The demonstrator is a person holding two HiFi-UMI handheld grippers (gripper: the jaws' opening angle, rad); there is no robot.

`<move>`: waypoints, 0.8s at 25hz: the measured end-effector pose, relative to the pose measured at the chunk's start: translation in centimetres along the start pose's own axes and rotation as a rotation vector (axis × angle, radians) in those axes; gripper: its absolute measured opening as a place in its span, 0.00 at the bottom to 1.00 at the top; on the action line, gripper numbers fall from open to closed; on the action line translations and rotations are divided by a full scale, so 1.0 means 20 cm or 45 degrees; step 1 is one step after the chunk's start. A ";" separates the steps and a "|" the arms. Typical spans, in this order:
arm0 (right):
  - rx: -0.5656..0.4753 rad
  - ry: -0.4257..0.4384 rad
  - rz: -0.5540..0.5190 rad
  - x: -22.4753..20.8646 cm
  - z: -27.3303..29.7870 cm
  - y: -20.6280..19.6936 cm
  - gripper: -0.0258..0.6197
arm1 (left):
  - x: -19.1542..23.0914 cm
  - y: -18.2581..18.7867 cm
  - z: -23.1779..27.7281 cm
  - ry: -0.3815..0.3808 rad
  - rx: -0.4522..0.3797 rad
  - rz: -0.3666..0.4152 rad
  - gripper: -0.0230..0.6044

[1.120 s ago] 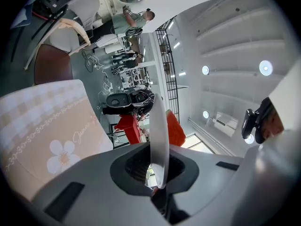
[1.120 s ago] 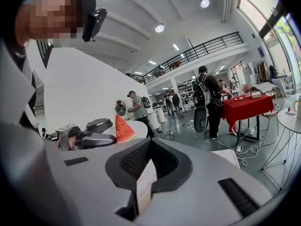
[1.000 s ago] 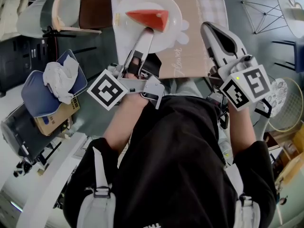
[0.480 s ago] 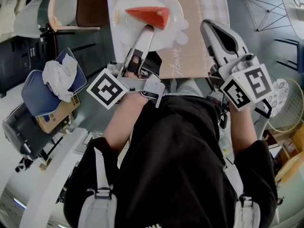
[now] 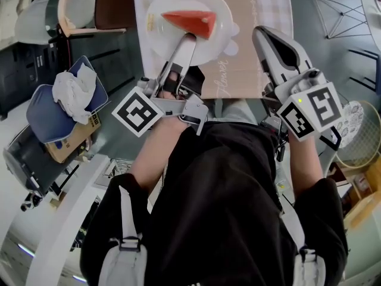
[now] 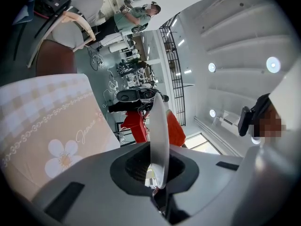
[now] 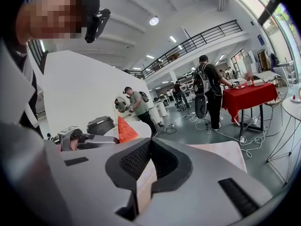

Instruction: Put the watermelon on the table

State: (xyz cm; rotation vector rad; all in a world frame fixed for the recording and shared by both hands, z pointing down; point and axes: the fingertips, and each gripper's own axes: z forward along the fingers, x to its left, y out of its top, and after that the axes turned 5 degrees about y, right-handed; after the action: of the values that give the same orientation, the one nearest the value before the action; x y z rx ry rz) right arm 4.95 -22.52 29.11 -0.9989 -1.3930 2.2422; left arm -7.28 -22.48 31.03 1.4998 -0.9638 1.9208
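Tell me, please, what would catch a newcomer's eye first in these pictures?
The red watermelon slice stands out first, lying on a white plate at the top of the head view, above a table with a beige cloth. The left gripper is clamped on the plate's near rim. The right gripper hangs beside it over the cloth's edge, jaws together.

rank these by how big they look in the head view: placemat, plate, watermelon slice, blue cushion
1. placemat, largest, though partly covered and cut off by the frame
2. plate and blue cushion: look about alike, not ranked
3. watermelon slice, smallest
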 end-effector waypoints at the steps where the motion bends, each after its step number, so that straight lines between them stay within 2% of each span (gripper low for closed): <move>1: 0.004 0.000 0.004 -0.01 0.00 -0.01 0.06 | 0.02 -0.01 0.00 0.009 0.002 -0.008 0.07; 13: 0.034 -0.001 0.040 -0.05 0.03 -0.06 0.06 | 0.11 -0.06 0.04 0.014 0.051 -0.021 0.07; 20: 0.055 -0.006 0.075 -0.13 0.05 -0.14 0.06 | 0.26 -0.11 0.10 0.058 0.082 -0.041 0.07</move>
State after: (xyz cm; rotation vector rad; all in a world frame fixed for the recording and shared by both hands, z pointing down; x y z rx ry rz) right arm 5.90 -23.32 32.84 -1.0338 -1.3279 2.3079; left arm -5.62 -22.83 36.79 1.4913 -0.8610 1.9716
